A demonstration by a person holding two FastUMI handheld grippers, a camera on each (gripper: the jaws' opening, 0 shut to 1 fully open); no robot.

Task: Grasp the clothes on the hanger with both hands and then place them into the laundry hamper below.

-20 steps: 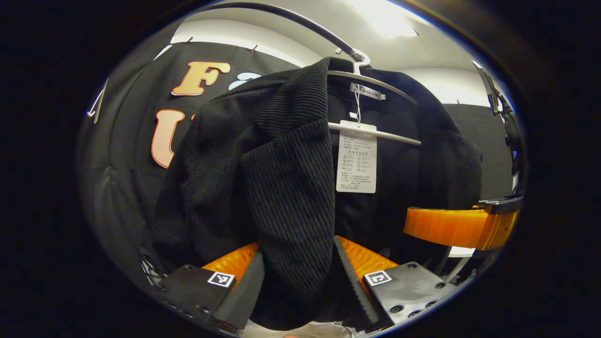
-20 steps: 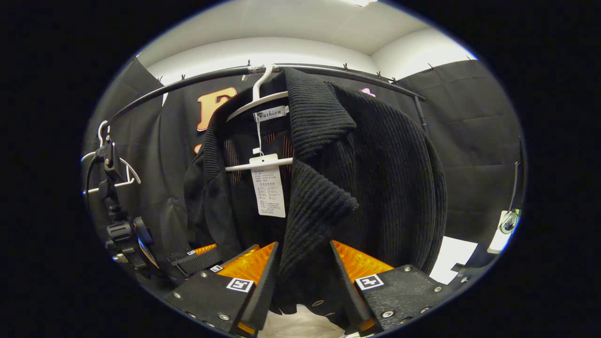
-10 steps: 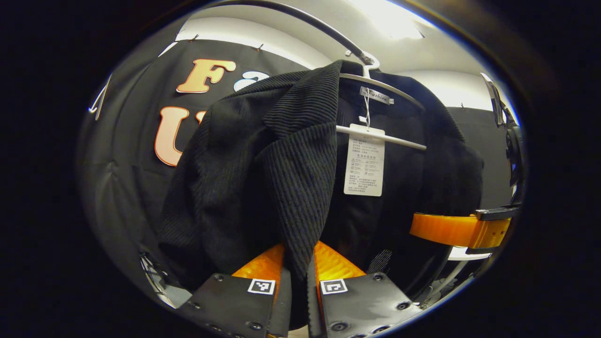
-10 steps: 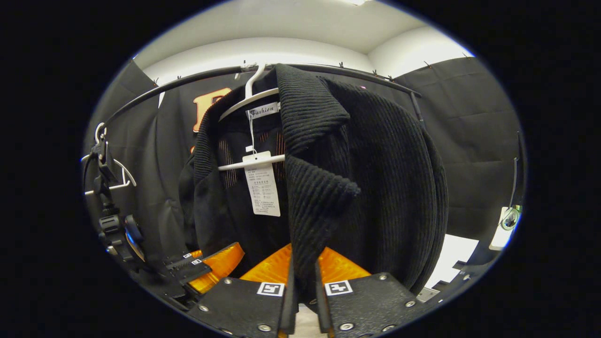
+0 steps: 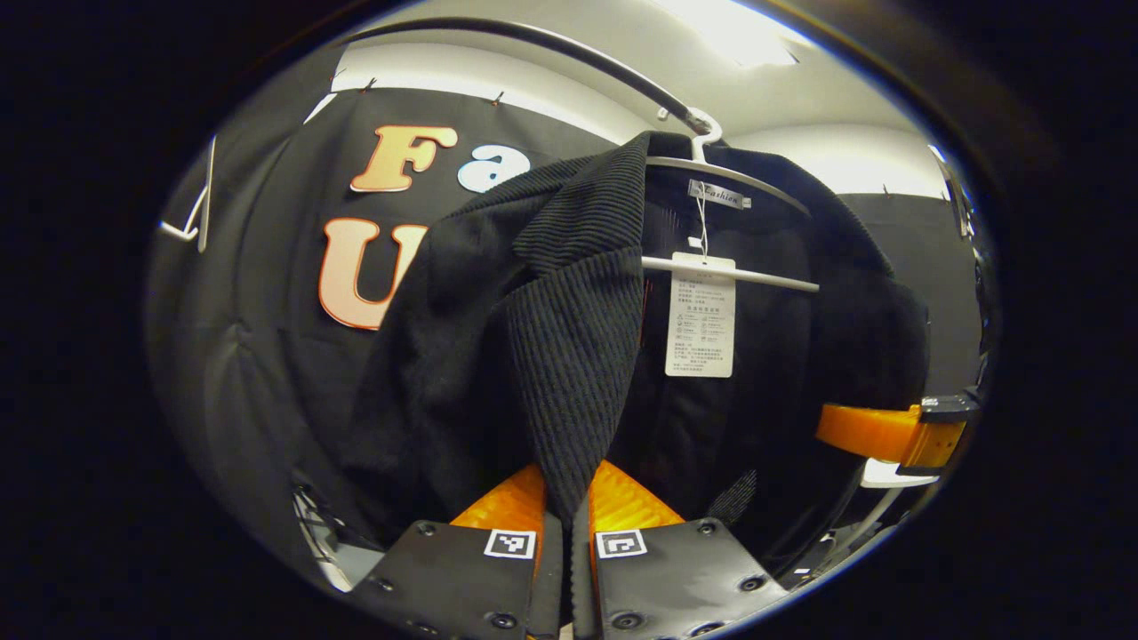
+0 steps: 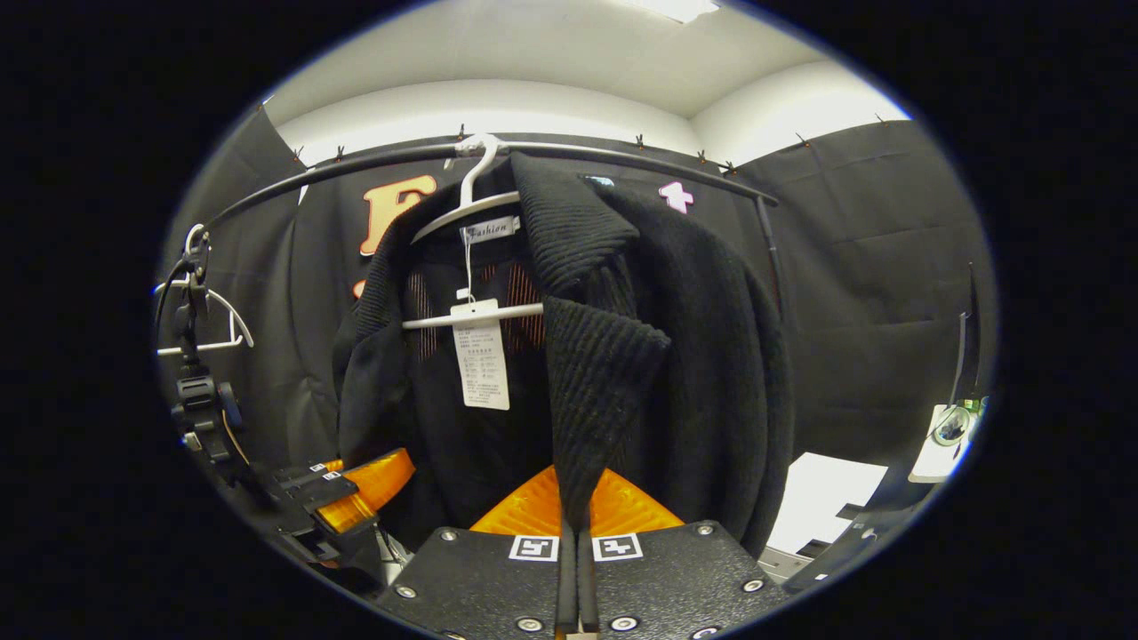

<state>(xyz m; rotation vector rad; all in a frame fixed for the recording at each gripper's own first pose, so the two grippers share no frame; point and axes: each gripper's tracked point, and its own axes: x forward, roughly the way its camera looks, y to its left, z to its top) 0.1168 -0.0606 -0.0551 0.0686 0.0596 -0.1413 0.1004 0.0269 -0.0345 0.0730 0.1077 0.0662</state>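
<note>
Hanging from a white hanger (image 6: 462, 203) on the black curved rail (image 6: 293, 178), the black ribbed jacket (image 6: 693, 356) takes the middle of both views, in front of the black cloth wall (image 6: 871, 267). In the left gripper view the jacket (image 5: 444, 356) is open at the front, with one lapel falling down to the bottom of the picture. The left gripper (image 5: 566, 524) is clenched on the lower tip of this lapel: its two fingers press on the cloth from both sides, with almost no gap between them. The right gripper (image 6: 576, 533) grasps the other lapel in the same way, with its fingers closed on the narrow end of the fabric. In the right gripper view the left gripper (image 6: 356, 484) is seen low at the left, at the jacket's other front edge. In the left gripper view the right gripper (image 5: 880, 431) comes in from the right side beside the jacket. A white paper tag (image 5: 701, 316) hangs on a thin string from the hanger's crossbar, inside the open front; the same tag (image 6: 480, 354) is seen in the right gripper view. A small woven label (image 6: 489, 230) sits at the collar, just under the hanger's hook.
</note>
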